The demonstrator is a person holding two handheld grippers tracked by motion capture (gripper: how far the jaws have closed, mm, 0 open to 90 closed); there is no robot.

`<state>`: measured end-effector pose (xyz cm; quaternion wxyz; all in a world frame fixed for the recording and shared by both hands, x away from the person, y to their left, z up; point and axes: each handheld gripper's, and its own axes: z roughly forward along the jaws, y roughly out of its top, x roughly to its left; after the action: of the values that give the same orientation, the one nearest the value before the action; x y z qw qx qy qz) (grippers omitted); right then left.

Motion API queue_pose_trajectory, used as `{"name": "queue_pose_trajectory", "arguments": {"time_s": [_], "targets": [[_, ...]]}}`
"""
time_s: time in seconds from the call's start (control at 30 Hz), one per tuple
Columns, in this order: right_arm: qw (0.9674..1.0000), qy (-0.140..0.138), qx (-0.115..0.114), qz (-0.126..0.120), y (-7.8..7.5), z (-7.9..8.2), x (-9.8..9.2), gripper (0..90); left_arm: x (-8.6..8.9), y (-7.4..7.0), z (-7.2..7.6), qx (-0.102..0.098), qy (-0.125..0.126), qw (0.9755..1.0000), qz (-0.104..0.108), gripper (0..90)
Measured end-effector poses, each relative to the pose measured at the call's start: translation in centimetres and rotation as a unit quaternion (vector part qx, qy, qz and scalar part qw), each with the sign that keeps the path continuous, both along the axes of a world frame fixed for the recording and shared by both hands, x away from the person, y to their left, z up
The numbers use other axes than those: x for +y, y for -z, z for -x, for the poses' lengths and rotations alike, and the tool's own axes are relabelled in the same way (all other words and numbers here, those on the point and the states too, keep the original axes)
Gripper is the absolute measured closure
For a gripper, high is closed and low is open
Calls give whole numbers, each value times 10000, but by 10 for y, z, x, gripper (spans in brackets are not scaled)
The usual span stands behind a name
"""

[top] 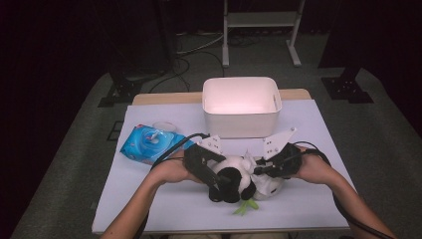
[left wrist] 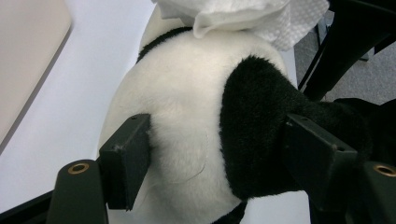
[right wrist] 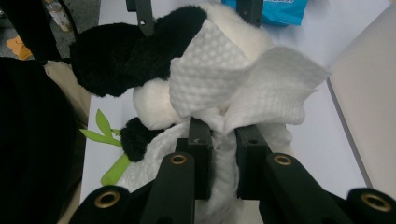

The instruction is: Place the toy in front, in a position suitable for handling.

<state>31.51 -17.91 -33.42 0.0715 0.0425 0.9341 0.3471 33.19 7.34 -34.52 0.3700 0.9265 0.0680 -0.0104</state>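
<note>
Right gripper view: right claw (right wrist: 219,154) pinches wipe (right wrist: 261,88) against panda (right wrist: 140,51).

The plush panda (top: 231,177) lies on the table (top: 308,199) near its front edge, between the left gripper (top: 215,180), clamped on its body from the left, and the right gripper (top: 258,170), which pinches a paper wipe (right wrist: 243,88) draped over the panda's right side. Behind the panda stands the bin (top: 242,106), toward the table's far edge. Left of the bin and behind the left gripper lies the wipes pack (top: 147,143).
</note>
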Motion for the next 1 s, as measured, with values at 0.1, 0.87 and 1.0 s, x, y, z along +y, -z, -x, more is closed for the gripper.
{"name": "queue_pose_trajectory", "arguments": {"time_s": [0.1, 0.87, 1.0], "targets": [[10000, 42, 50, -62, 0, -2, -4, 788, 3, 2, 0, 16, -1, 9999, 121, 272], [9987, -369, 329, -79, -18, -14, 50, 788, 3, 4, 0, -21, -79, 9998, 169, 271], [9983, -442, 362, -94, -18, -17, 59, 787, 3, 3, 0, -21, -67, 9998, 168, 270]]}}
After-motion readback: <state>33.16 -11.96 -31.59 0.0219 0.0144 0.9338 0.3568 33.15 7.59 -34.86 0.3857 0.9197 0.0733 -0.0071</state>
